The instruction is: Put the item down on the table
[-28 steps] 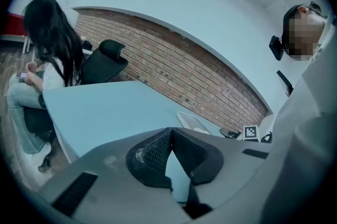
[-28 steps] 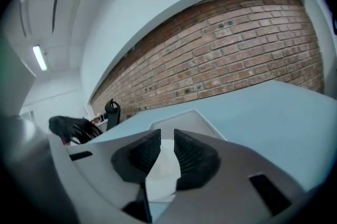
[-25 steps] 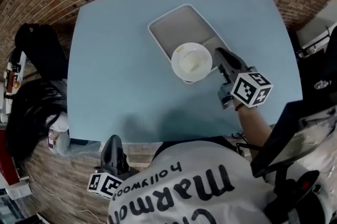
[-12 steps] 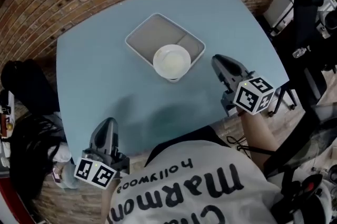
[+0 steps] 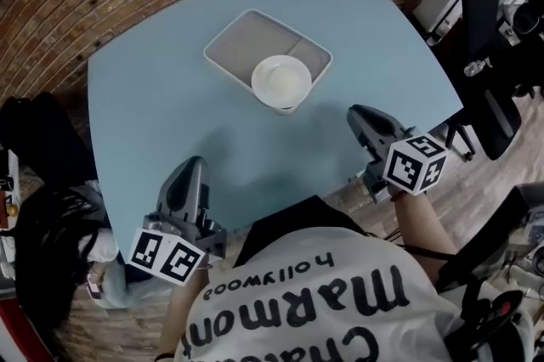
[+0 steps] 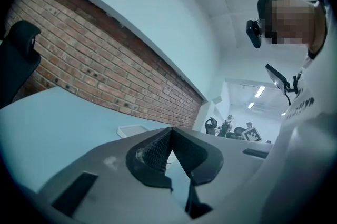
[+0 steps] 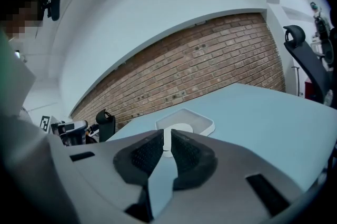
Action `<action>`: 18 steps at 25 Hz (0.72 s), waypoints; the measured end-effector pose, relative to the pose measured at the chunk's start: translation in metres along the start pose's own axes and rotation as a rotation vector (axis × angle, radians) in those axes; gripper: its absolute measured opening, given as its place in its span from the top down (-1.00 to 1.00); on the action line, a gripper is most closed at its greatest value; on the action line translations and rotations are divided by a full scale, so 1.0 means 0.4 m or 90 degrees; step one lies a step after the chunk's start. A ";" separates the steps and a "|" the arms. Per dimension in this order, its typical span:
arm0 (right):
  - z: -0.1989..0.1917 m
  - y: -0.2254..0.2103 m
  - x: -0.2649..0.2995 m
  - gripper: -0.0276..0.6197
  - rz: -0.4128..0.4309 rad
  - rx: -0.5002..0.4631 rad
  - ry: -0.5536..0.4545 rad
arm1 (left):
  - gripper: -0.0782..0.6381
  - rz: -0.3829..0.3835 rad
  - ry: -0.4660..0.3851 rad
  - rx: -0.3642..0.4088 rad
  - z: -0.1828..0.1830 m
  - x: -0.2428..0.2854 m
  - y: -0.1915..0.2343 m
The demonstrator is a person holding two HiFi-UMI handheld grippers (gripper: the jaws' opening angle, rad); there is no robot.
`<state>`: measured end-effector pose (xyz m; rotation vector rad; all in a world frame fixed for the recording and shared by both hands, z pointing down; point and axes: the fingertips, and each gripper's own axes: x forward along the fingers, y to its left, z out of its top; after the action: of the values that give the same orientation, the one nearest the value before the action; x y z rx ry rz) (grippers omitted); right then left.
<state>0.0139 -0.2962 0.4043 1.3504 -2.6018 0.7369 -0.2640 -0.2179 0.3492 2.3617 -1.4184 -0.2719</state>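
- Overhead, in the head view, the bowl (image 5: 281, 82) sits at the near right corner of the tray (image 5: 242, 37), towards the far side of the table (image 5: 161, 105). Whether its base is inside the tray or partly over the edge cannot be told. Neither tool touches it.
- The left gripper (image 5: 194, 165) is low at the near left edge and the right gripper (image 5: 357, 114) at the near right edge. Both are well apart from the bowl, so the release looks done unless the bowl is meant for the bare tabletop.
- Left gripper view: the jaw tips meet in a point with nothing between them. The tray shows only as a pale sliver far ahead. This tool has no job here and is best kept near the edge, out of the way.
- Right gripper view: the jaws stand a thin slit apart and grip nothing. The bowl shows through the slit, far off on the tray.
- If the bowl must come off the tray, the right tool is likely the better placed:
  - widen the jaws well before reaching in;
  - take the near right rim;
  - lift it clear of the tray wall;
  - set it flat on bare table before letting go.
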 end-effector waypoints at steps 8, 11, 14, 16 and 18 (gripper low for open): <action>0.004 -0.009 0.021 0.77 0.008 -0.004 0.030 | 0.76 0.031 -0.001 -0.035 0.017 -0.014 0.023; 0.007 -0.021 0.024 0.81 0.008 -0.015 0.035 | 0.76 0.053 0.001 -0.043 0.002 -0.034 0.041; 0.009 -0.032 0.024 0.85 0.002 -0.018 0.031 | 0.76 0.071 0.007 -0.068 -0.026 -0.051 0.062; 0.003 -0.035 0.025 0.85 0.000 -0.029 0.039 | 0.76 0.076 0.014 -0.074 -0.037 -0.057 0.070; -0.004 -0.037 0.025 0.85 -0.001 -0.032 0.047 | 0.76 0.079 0.019 -0.072 -0.042 -0.058 0.074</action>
<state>0.0194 -0.3101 0.4144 1.2858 -2.5446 0.7025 -0.2930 -0.2067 0.3763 2.1691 -1.4891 -0.2752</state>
